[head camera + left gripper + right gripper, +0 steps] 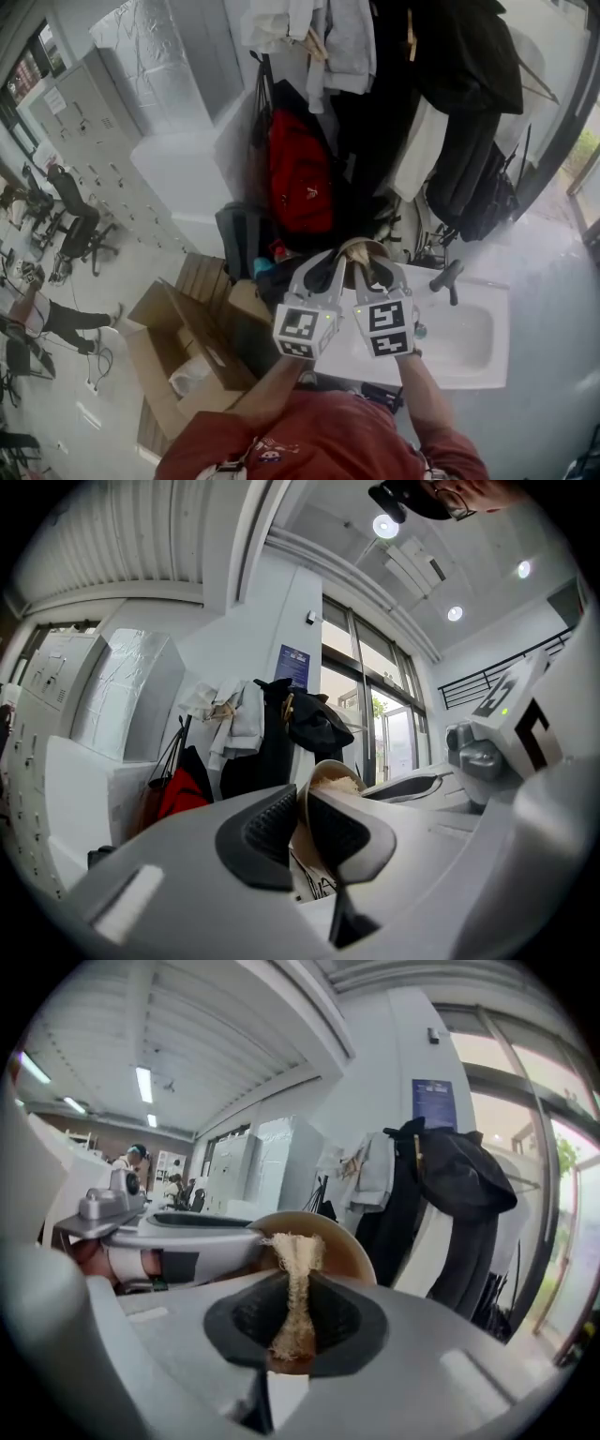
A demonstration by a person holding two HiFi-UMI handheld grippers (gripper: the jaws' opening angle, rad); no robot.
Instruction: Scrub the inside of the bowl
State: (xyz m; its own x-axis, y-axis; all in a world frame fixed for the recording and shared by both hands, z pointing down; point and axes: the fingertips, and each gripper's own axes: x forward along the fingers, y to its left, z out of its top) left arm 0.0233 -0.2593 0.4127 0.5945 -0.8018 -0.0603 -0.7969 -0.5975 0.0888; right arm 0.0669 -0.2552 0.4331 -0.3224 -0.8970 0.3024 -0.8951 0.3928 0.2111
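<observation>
Two things are in my grip, one in each gripper, and both are up in the air above the left end of the white counter (pixel 487 370) with its sunken sink (pixel 466 335). My left gripper (pixel 330 269) has its jaws clenched on the wall of the bowl (pixel 361 247): in the left gripper view one pad sits outside the rim and the other inside, with the thin wall of the bowl (pixel 328 777) pinched between them. The bowl is tan, round-rimmed and smooth, tipped onto its side so its mouth faces my right gripper (pixel 377 272). That gripper's jaws are clamped on a scrubber (pixel 296 1288), a pale, straw-coloured, frayed bundle squeezed narrow between the pads and fanning out above them. Its tufted end lies against the inner face of the bowl (pixel 345 1244), just under the rim. From the left gripper view the same pale fibres (pixel 340 783) show inside the bowl's mouth. The two grippers stand close side by side, their marker cubes nearly touching in the head view. A dark tap (pixel 448 277) stands at the counter's far edge, to the right of the bowl.
</observation>
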